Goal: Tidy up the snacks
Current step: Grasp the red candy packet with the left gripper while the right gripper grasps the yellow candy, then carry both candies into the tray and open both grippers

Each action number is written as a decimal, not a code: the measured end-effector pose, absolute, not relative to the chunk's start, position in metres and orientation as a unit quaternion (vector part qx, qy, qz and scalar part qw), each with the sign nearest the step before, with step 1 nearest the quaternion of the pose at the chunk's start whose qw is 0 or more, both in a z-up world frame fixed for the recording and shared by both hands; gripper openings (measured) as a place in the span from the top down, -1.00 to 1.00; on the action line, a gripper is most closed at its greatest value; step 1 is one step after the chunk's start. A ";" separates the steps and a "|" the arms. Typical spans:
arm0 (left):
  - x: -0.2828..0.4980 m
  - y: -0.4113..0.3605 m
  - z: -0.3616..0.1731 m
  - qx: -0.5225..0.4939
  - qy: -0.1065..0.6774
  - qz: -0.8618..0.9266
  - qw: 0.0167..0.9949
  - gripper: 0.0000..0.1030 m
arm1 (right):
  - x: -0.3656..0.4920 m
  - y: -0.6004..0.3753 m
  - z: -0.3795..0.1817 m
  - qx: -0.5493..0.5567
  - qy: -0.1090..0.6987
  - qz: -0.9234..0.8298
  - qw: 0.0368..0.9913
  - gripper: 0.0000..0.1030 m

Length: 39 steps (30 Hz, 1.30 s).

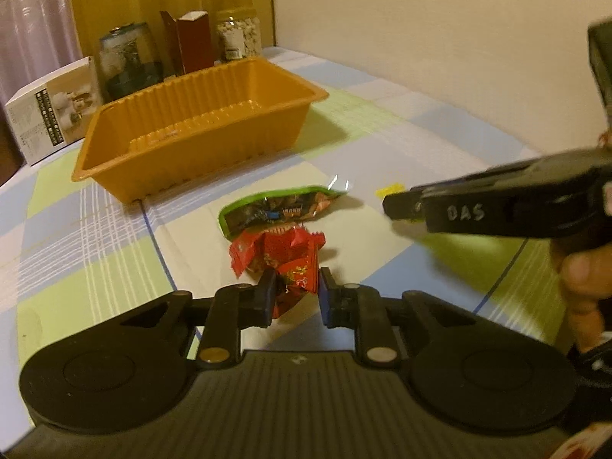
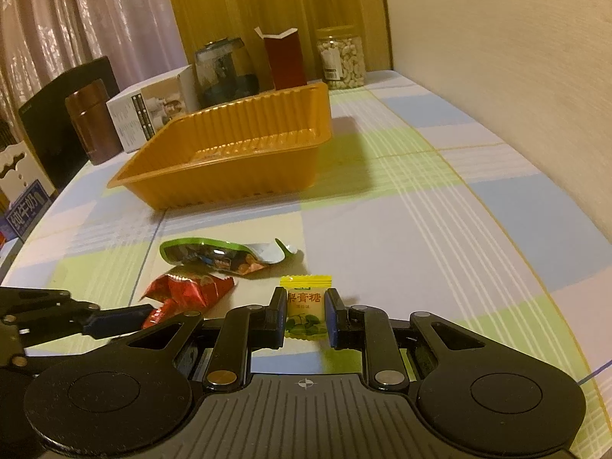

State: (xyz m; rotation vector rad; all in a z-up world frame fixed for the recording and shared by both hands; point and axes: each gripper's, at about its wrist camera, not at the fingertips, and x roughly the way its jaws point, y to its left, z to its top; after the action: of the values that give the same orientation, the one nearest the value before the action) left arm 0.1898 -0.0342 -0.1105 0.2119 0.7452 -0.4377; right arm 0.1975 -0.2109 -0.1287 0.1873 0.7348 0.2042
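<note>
An empty orange plastic tray stands on the checked tablecloth. In front of it lie a green snack packet and a red snack packet. My left gripper has its fingers around the near end of the red packet, which is lifted a little off the cloth. My right gripper has its fingers on both sides of a small yellow candy packet on the cloth. The right gripper also shows in the left wrist view, beside the green packet.
Behind the tray stand a white box, a glass jar, a dark red carton and a jar of nuts. A brown canister stands at the left. A wall runs along the right.
</note>
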 end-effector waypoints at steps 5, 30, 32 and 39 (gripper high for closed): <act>0.183 -0.025 -0.088 0.085 0.337 -0.208 0.914 0.61 | 0.196 -0.208 -0.121 0.094 0.347 0.105 0.927 0.59; 0.271 0.022 -0.041 0.009 0.302 -0.144 0.942 0.61 | 0.254 -0.179 -0.065 0.086 0.269 0.145 0.948 0.59; 0.278 0.023 -0.041 0.008 0.302 -0.143 0.942 0.61 | 0.261 -0.178 -0.063 0.086 0.265 0.146 0.949 0.59; 0.298 0.024 -0.044 0.003 0.308 -0.144 0.941 0.61 | 0.286 -0.175 -0.058 0.084 0.254 0.146 0.952 0.59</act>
State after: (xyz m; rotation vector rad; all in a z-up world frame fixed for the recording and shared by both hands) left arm 0.2984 0.0238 -0.0444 0.0058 0.6275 -0.2935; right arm 0.2861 -0.1749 -0.0579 0.1700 0.5164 0.2958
